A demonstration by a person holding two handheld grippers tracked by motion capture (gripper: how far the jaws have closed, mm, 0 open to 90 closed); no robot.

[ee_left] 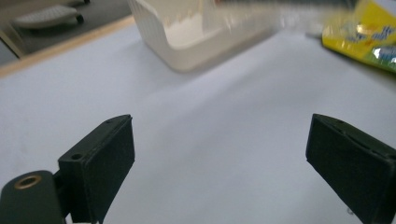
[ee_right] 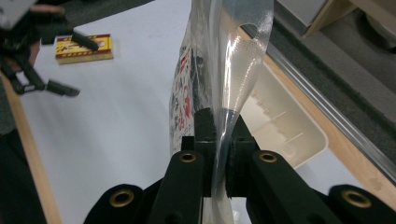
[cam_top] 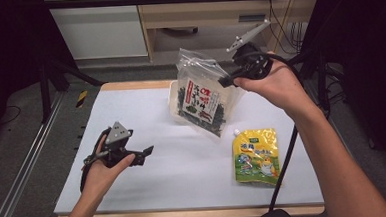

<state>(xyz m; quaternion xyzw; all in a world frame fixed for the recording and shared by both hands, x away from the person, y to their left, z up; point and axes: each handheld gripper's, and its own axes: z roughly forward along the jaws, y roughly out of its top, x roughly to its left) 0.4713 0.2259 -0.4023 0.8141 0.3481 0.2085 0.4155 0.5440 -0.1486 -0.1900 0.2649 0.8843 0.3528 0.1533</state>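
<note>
A clear bag of dark seaweed snacks with a red and white label hangs tilted over the table's far middle. My right gripper is shut on the bag's clear top edge; in the right gripper view the film is pinched between the black jaws. The bag's lower end reaches down near the tabletop. My left gripper is low over the table's left part, jaws wide open and pointing right. In the left gripper view nothing lies between the pads, just the white surface.
A white plastic tub stands behind the bag at the far edge, also seen as a tub ahead of the left jaws. A yellow spouted pouch lies flat at front right. A small yellow and red box lies by the left hand.
</note>
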